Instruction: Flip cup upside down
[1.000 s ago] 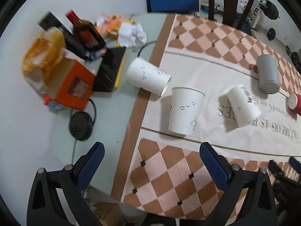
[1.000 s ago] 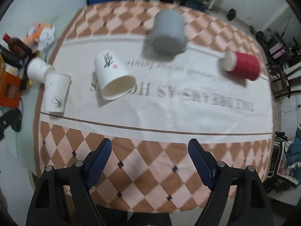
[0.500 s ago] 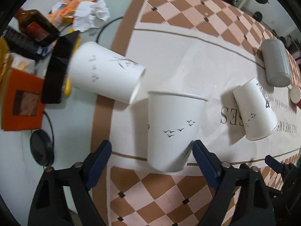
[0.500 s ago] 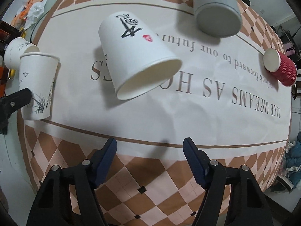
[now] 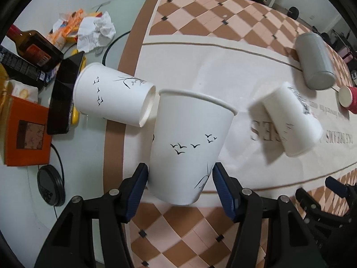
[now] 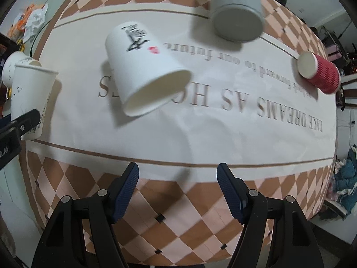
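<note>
An upright cup (image 5: 189, 143) stood near the tablecloth's (image 5: 223, 71) left edge, between two cups (image 5: 111, 98) (image 5: 290, 120) lying sideways.

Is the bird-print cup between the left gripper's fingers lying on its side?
No, the bird-print cup stands upright with its rim on top, its lower part between the fingers of the left gripper.

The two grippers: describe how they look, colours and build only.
Both the left gripper and right gripper look alike: black plastic frames with angular cut-outs, silver screw heads at the joints, and dark blue ribbed pads on the fingers. No cables or sleeves show.
</note>
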Motion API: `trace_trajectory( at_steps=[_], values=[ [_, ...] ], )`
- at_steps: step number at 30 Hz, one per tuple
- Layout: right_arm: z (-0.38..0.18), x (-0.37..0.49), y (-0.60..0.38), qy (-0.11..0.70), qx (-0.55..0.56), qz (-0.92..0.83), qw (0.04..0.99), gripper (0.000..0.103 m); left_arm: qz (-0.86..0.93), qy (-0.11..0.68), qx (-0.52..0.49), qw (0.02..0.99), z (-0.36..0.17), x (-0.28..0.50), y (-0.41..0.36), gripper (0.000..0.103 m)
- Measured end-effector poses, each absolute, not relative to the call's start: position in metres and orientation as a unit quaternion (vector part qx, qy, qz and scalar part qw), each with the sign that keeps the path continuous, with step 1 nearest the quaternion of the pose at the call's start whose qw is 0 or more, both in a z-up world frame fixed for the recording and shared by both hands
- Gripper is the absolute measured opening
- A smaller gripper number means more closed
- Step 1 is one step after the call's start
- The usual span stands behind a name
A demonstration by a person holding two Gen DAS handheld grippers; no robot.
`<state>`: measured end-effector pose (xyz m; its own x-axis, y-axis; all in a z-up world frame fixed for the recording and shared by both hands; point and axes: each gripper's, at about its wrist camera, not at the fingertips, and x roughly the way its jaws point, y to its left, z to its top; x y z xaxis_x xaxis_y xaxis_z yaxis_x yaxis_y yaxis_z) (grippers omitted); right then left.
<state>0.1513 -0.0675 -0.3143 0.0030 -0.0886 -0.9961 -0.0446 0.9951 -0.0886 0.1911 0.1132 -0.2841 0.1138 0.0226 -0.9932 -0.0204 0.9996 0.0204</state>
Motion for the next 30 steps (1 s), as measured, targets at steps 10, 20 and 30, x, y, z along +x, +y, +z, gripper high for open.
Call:
trace_trajectory(
  at_steps=[10,20,30],
  values=[
    [-0.29,0.11,-0.163,0.703,-0.015,-0.015,0.711,0.074,-0.003,0.665,-0.029,0.746,-0.242,0.139,0.027,0.057],
    [-0.316,0.077,-0.298,0.715,0.017,-0.057,0.696,0.074,-0.07,0.71,-0.149,0.684,-0.277,0.12,-0.108,0.057],
    [-0.339,0.078,-0.382,0.719,0.042,-0.09,0.688,0.074,-0.068,0.741,-0.212,0.634,-0.326,0.12,-0.157,0.058]
  ],
)
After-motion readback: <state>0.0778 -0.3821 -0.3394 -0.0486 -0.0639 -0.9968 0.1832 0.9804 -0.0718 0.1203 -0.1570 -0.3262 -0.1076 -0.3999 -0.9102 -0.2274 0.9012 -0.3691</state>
